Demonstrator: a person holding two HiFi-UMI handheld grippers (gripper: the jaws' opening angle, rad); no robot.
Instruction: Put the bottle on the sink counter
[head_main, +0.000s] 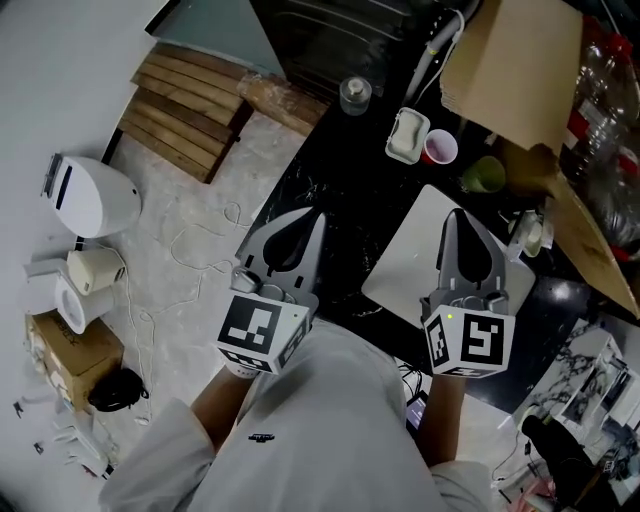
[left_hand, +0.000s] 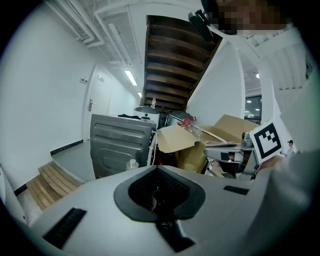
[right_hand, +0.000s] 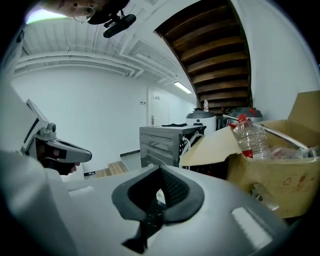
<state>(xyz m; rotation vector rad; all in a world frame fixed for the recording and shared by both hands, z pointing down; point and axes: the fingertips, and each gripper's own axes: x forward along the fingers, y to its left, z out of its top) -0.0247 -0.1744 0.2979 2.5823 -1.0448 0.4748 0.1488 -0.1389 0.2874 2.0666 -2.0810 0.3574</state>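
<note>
A clear plastic bottle (head_main: 603, 72) (right_hand: 251, 139) (left_hand: 193, 129) with a red cap lies in an open cardboard box (head_main: 520, 70) at the right end of the black counter (head_main: 335, 205). The steel sink (head_main: 335, 28) sits at the counter's far end. My left gripper (head_main: 318, 216) (left_hand: 156, 167) hangs over the counter's left part, shut and empty. My right gripper (head_main: 456, 213) (right_hand: 161, 168) is over a white board (head_main: 410, 265), shut with nothing between its fingers. Both grippers are well short of the box and the bottle.
A small glass jar (head_main: 355, 94), a white soap dish (head_main: 408, 136), a pink cup (head_main: 440, 148) and a green cup (head_main: 484, 175) stand between the sink and the box. Wooden slats (head_main: 185, 112), a white appliance (head_main: 92, 195) and cables lie on the floor at left.
</note>
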